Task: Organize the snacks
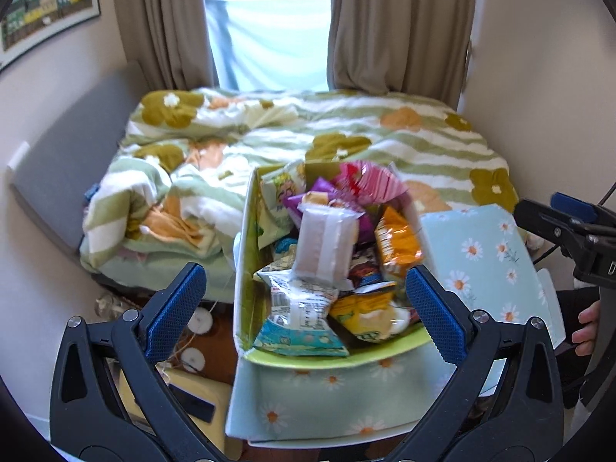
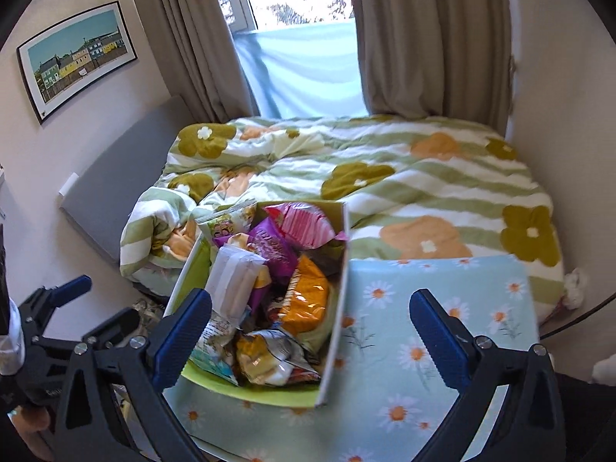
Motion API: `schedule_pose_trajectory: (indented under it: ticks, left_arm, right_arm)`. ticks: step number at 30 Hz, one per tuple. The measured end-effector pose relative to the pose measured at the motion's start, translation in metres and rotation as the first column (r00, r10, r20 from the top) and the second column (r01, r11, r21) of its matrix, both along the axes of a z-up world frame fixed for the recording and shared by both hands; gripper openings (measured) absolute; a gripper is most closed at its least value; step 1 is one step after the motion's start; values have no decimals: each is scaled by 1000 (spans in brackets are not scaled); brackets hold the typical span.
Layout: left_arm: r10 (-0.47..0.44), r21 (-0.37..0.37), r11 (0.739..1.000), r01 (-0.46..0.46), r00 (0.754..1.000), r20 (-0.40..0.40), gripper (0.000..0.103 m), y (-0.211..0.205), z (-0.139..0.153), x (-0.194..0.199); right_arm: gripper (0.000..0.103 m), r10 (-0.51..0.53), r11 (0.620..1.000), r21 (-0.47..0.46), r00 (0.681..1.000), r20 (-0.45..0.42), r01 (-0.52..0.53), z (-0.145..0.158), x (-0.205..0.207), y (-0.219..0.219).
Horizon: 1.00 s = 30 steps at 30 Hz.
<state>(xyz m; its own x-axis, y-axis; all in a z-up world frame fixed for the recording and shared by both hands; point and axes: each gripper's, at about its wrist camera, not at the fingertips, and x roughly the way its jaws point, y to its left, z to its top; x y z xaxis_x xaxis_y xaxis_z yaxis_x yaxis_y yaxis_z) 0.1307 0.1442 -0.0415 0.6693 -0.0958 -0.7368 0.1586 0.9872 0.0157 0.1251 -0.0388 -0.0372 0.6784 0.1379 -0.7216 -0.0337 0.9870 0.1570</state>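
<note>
A floral storage box with a green lining point(image 1: 246, 269) point(image 2: 338, 300) stands open, heaped with snack packets. On top lie a white wrapped pack point(image 1: 323, 246) point(image 2: 235, 281), an orange bag point(image 1: 396, 246) point(image 2: 308, 300), a purple bag point(image 2: 273, 250) and a pink-striped bag point(image 1: 369, 184) point(image 2: 304, 223). My left gripper point(image 1: 308, 308) hangs open above the box's near end, nothing between its blue pads. My right gripper point(image 2: 312, 331) is open too, spanning the box's right wall and the light-blue daisy lid flap point(image 2: 442, 308) point(image 1: 485, 254). Each gripper shows at the edge of the other's view.
Behind the box a bed with a green-striped flower duvet point(image 1: 346, 138) point(image 2: 385, 177) fills the room up to beige curtains point(image 2: 423, 38) and a window. A grey panel point(image 1: 69, 161) leans on the left wall. Clutter lies on the floor at lower left point(image 1: 192, 346). A hand point(image 1: 587, 327) shows at right.
</note>
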Motion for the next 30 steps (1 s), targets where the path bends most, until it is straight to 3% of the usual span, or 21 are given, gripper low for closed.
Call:
schedule_pose_trajectory:
  ticks: [5,11,30]
  left_arm:
    - [31,-18,999,-30,999,37,103,-12,18,-32]
    - [34,-11,999,-33,997,71,103,-29,22,-67]
    - [-8,-11,1000,10,991,133,103,-56,27,-106]
  right_arm:
    - [103,-66,996,-62,997,39,68,16,-46,-22]
    - [103,-83,981,-169,994,68,94,15,-83,-35]
    - [103,-145,977,-144,985,94,158,17,-124,-63]
